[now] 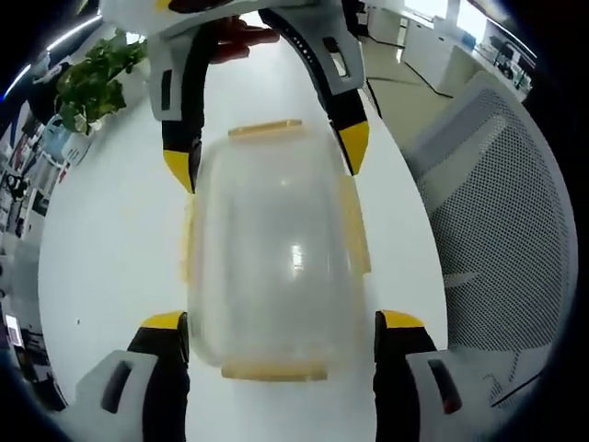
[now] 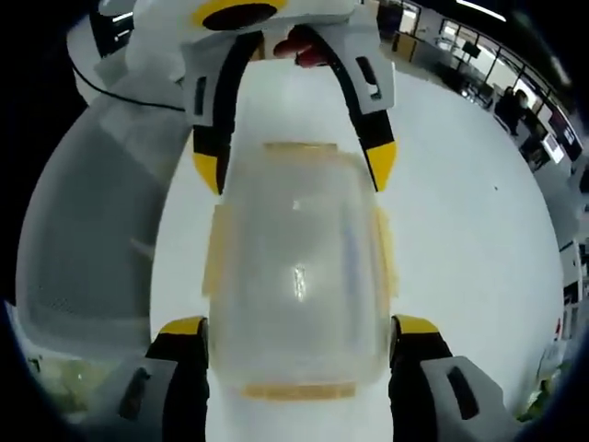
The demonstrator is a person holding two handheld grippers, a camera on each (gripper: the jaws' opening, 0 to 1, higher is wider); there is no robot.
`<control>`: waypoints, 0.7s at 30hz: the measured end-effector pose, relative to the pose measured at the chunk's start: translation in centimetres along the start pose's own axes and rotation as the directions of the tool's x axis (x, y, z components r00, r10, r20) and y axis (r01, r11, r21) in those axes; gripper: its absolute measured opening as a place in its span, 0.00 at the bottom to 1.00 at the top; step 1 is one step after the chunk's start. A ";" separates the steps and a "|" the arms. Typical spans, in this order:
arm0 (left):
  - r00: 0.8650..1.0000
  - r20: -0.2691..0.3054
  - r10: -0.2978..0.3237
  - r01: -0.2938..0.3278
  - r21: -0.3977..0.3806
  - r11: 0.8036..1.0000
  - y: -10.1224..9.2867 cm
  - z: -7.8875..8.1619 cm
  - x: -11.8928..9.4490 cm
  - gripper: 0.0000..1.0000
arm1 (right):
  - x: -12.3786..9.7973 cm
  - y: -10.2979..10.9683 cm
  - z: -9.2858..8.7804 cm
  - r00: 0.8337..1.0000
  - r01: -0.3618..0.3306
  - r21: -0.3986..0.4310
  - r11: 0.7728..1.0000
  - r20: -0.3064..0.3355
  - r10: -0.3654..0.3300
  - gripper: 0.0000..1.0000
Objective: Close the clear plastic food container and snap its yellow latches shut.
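Container: clear plastic food container sits on the white table, lid resting on top, midway between the two grippers that face each other across it
Latches: yellow latches show at all four sides; the long-side flaps in the right gripper view appear splayed outward, judged not yet snapped. Whether the end latches are engaged cannot be told through the blur
Left gripper: left gripper has its jaws spread wide, one yellow tip on each side of the container's near end, holding nothing; contact with the walls cannot be confirmed
Right gripper: right gripper likewise has jaws wide apart, straddling the opposite end, nothing clamped
Stage: judged early in latching; lid placed, side flaps pending
Surroundings: mesh office chair just beside the table edge; potted plant at the far corner
Risk 1: pressing one flap alone could tip or slide the light container on the smooth top, since neither gripper pins it
Risk 2: if the lid is not seated squarely, a latch forced down could catch on the rim or pop the opposite side up
Risk 3: a jaw tip may slip off a narrow flap and shove the container toward the chair-side edge
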State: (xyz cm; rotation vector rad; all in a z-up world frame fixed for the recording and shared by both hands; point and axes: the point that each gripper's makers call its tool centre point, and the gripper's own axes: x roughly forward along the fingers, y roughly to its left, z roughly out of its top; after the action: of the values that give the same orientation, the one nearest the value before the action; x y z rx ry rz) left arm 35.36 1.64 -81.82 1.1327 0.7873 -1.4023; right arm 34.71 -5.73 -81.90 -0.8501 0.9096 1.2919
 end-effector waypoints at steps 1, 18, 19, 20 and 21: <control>1.000 0.002 -0.001 0.001 -0.006 1.000 0.0 0.1 0.0 0.84 | 0.0 0.0 0.0 1.000 -0.001 -0.002 1.000 0.001 0.001 0.81; 1.000 -0.020 0.001 -0.002 -0.031 1.000 0.2 -0.2 0.5 0.81 | 0.2 0.1 0.0 1.000 -0.009 0.011 1.000 0.016 0.009 0.81; 1.000 -0.020 0.003 -0.003 -0.032 0.999 0.2 -0.2 0.5 0.81 | 0.2 0.1 0.0 1.000 -0.008 0.011 1.000 0.017 0.008 0.81; 1.000 -0.024 0.006 -0.007 -0.032 0.999 0.2 -0.2 0.5 0.81 | 0.2 0.1 0.0 1.000 -0.005 0.010 1.000 0.016 0.005 0.81; 1.000 -0.028 0.008 -0.009 -0.031 0.999 0.2 -0.2 0.6 0.81 | 0.2 0.1 0.0 1.000 -0.005 0.009 1.000 0.016 0.005 0.81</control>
State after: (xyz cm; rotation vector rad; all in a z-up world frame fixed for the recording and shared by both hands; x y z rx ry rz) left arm 35.63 1.62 -82.38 1.1326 0.8209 -1.3647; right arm 34.62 -5.62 -82.12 -0.8303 0.9050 1.2958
